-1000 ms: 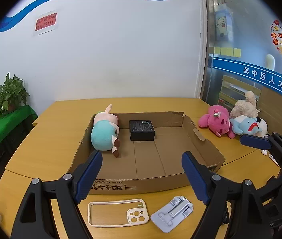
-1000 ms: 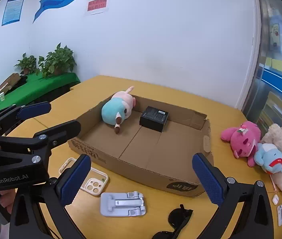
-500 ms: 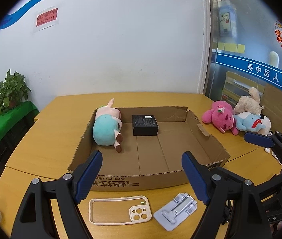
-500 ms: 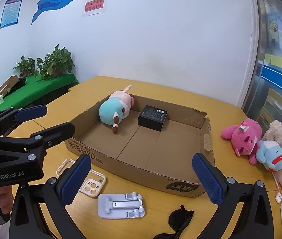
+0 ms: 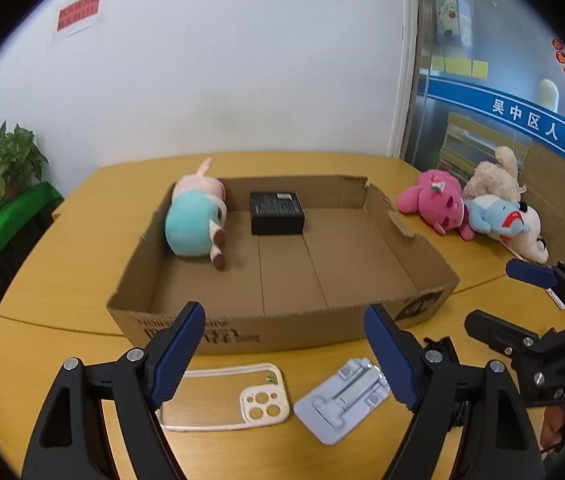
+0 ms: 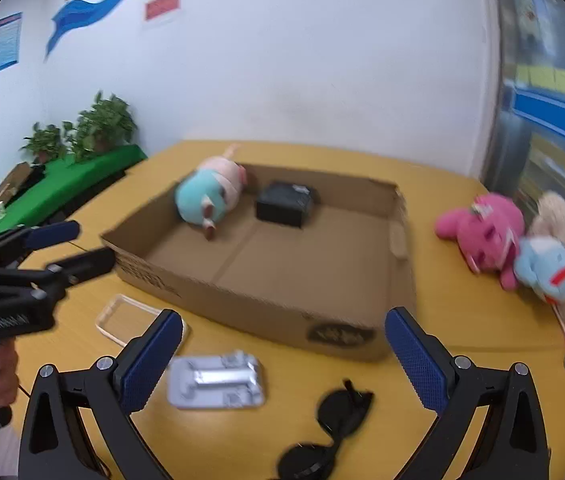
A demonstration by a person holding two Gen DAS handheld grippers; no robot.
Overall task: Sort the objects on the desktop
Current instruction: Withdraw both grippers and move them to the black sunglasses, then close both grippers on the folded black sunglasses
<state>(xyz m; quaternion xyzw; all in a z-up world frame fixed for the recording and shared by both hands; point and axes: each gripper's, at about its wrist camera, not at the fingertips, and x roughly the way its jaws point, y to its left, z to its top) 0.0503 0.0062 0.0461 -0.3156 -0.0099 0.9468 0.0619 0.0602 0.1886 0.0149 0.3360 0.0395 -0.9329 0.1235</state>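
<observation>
Both tongs have dropped closer to the table (image 5: 82,240) since a second ago. The left tongs (image 5: 284,354) and right tongs (image 6: 282,356) gape wide, empty. The phone case (image 5: 226,396) and stand (image 5: 344,398) lie before the cardboard box (image 5: 282,330).

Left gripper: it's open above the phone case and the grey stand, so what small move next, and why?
Probably lower the left gripper onto the phone case: the case lies flat on the table in front of the cardboard box, partly under the left pad, and nothing is held yet.

box wall (image 5: 282,334) blocking ahead, open box floor (image 5: 294,272) beyond
</observation>
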